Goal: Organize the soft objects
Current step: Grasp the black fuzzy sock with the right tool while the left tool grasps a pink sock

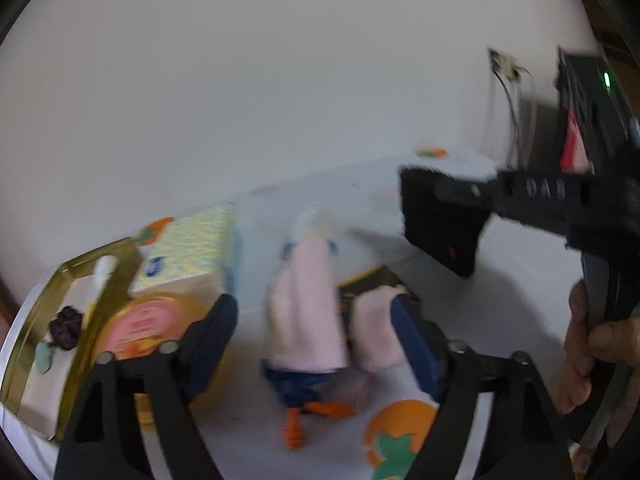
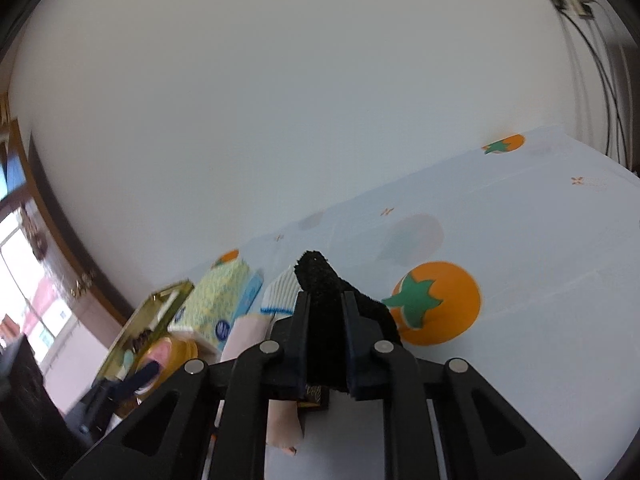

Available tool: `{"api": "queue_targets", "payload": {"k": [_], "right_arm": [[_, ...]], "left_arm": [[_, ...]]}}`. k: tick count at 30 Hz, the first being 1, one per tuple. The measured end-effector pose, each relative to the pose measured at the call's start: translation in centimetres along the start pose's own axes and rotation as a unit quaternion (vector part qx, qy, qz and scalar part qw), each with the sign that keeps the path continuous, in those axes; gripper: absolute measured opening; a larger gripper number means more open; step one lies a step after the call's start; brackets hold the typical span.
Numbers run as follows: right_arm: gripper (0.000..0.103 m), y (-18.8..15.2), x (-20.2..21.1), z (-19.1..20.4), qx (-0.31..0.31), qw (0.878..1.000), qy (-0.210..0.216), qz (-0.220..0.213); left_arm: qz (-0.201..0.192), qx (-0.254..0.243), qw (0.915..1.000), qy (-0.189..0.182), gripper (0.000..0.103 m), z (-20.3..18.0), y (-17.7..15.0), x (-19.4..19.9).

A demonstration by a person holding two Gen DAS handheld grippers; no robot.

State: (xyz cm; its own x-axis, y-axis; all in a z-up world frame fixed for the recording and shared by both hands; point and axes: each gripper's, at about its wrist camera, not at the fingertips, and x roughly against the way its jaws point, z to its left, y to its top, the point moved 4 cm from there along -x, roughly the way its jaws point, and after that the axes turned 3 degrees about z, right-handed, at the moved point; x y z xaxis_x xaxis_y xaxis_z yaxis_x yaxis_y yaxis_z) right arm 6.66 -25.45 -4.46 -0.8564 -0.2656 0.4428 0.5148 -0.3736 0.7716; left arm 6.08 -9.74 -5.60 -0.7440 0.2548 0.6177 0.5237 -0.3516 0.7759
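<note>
Left wrist view: the left gripper (image 1: 320, 316) is spread wide, its dark blue fingers (image 1: 212, 340) on either side of a pile of soft pink cloth pieces (image 1: 304, 312) lying on a pale blue tablecloth printed with orange fruit (image 1: 520, 288). Left of the pile sit a round yellow tin with a pink label (image 1: 144, 324), a speckled yellow-and-blue tissue pack (image 1: 188, 256) and a gold-rimmed tray (image 1: 52, 320). Higher on the right, the right gripper (image 1: 444, 220) hangs above the cloth. Right wrist view: the right gripper (image 2: 326, 336) is closed narrowly on a fuzzy black fabric piece (image 2: 328, 288), held above the table. Just behind it lies a white knitted sock with a blue stripe (image 2: 280, 292).
</note>
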Motion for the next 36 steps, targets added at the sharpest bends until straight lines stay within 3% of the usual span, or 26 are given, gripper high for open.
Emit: {"api": "queue_targets", "payload": {"k": [5,7,8,9,12,14,17,19,23,26,36], "right_arm": [[0.016,0.0,-0.4,-0.3,-0.009,1.000,-0.004,0.006],[0.016,0.0,-0.3,-0.3,-0.010,1.000,-0.004,0.003],[0.016,0.0,-0.2,-0.3,-0.010,1.000,-0.005,0.000],[0.016,0.1,-0.1,-0.4,-0.012,1.000,-0.007,-0.003],[0.016,0.1,-0.2,-0.6,-0.019,1.000,-0.005,-0.006],[0.016,0.0,-0.2,-0.7,-0.022,1.000,-0.003,-0.005],[0.016,0.0,-0.1,-0.8,-0.025,1.000,-0.004,-0.009],[0.016,0.1,0.1,-0.9,-0.027,1.000,-0.002,-0.013],[0.016,0.3,1.1,-1.0,-0.030,0.999,0.026,-0.027],[0.016,0.3,1.6,-0.3,-0.014,0.999,0.033,-0.039],[0.016,-0.3,1.9,0.6,0.013,0.998,0.032,-0.051]], "left_arm": [[0.022,-0.038,0.9985,-0.033,0.073,-2.9,0.5,-1.3],[0.043,-0.042,0.9974,-0.039,0.056,-3.3,0.4,-2.2],[0.061,-0.042,0.9964,-0.040,0.039,-3.4,0.3,-2.9],[0.078,-0.039,0.9951,-0.045,0.033,-3.5,0.3,-3.6],[0.109,-0.028,0.9912,-0.069,0.033,-3.4,0.1,-4.8],[0.105,-0.030,0.9912,-0.076,0.029,-3.5,0.1,-4.7],[0.085,-0.029,0.9929,-0.078,0.018,-3.3,0.2,-4.0],[0.054,-0.017,0.9950,-0.083,0.018,-2.4,0.3,-2.9],[-0.047,0.019,0.9950,-0.086,0.018,-0.3,0.4,0.9],[-0.098,0.049,0.9914,-0.071,0.018,1.2,0.0,2.9],[-0.114,0.084,0.9892,-0.036,0.018,4.0,-1.0,4.5]]}}
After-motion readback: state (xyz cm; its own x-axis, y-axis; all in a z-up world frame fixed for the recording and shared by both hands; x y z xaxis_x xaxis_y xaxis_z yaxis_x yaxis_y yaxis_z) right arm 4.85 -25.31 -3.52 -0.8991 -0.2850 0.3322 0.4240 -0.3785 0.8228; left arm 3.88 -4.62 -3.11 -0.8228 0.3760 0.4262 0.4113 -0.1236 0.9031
